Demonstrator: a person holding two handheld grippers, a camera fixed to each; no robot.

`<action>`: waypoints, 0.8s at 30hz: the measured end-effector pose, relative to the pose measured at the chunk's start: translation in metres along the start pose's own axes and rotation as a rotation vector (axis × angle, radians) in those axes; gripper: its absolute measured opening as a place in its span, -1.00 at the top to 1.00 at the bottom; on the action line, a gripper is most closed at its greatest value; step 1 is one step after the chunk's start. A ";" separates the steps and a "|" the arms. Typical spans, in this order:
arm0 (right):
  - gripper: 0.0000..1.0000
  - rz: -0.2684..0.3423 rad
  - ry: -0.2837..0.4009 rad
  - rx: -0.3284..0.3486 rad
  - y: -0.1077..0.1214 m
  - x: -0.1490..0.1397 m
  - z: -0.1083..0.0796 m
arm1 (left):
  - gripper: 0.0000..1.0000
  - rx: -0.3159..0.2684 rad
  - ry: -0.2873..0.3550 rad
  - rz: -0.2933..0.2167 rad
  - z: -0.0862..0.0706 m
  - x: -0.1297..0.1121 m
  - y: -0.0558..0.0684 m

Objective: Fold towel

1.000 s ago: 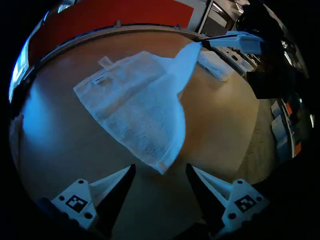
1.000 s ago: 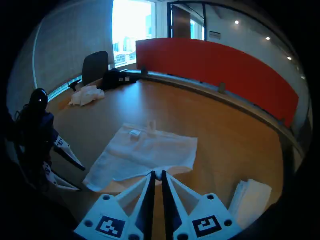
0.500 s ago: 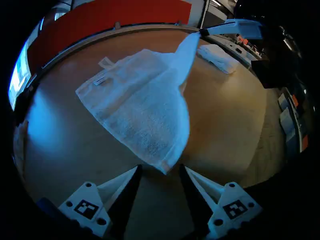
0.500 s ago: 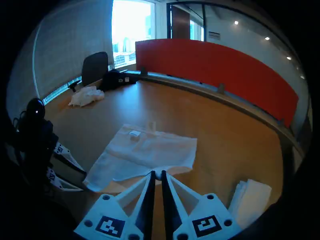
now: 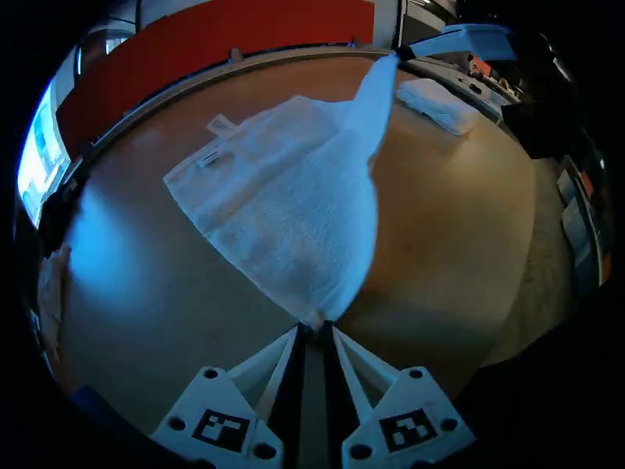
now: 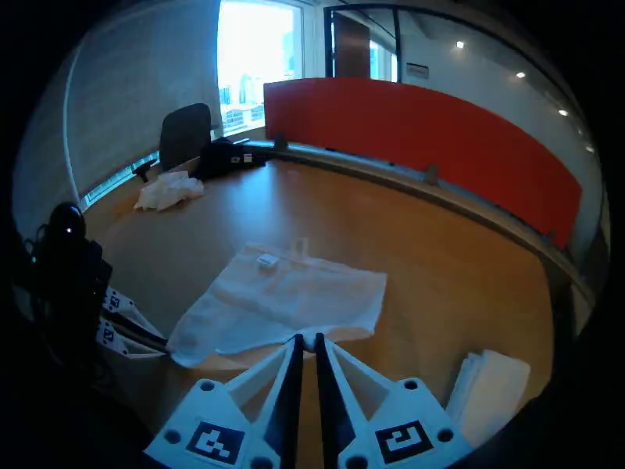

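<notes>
Wooden desk [image 6: 453,266] below: our left claw [image 5: 316,332] and right claw [image 6: 306,340] each pinch a towel [image 5: 297,203] corner, edge stretched between them.

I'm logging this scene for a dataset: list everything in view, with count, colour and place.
towel: one, white, spread on the table, two corners pinched
folded towels: one stack, white, near the table's edge, low right in the right gripper view
crumpled cloth: one, white, far end of the table
bag: one, black, at the table's far edge
chair: one, dark, behind the table by the window
partition: one, red, along the table's far side
table: one, brown wood
left gripper: one, white, black fingers, shut on a towel corner
right gripper: one, white, black fingers, shut on another corner
</notes>
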State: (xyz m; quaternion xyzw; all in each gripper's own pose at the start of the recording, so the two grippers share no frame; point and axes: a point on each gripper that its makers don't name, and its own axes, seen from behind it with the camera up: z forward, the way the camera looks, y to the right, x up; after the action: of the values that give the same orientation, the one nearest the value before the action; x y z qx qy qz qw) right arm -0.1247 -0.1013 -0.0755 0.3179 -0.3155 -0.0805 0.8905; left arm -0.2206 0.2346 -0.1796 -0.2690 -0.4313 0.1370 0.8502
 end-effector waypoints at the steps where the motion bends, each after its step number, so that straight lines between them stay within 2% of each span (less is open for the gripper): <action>1: 0.78 0.000 0.001 0.001 -0.001 0.000 0.000 | 0.84 0.003 0.001 -0.007 0.000 0.000 -0.002; 9: 0.78 0.002 0.004 0.004 -0.003 -0.001 -0.003 | 0.86 0.004 0.012 -0.087 -0.009 0.003 -0.016; 24: 0.78 0.013 0.015 0.003 -0.007 0.001 -0.014 | 0.86 0.023 0.084 -0.241 -0.055 0.035 -0.080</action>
State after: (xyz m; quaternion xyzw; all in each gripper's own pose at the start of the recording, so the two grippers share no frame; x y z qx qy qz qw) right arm -0.1149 -0.0999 -0.0878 0.3177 -0.3112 -0.0716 0.8928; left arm -0.1556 0.1669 -0.1376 -0.2109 -0.4227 0.0276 0.8810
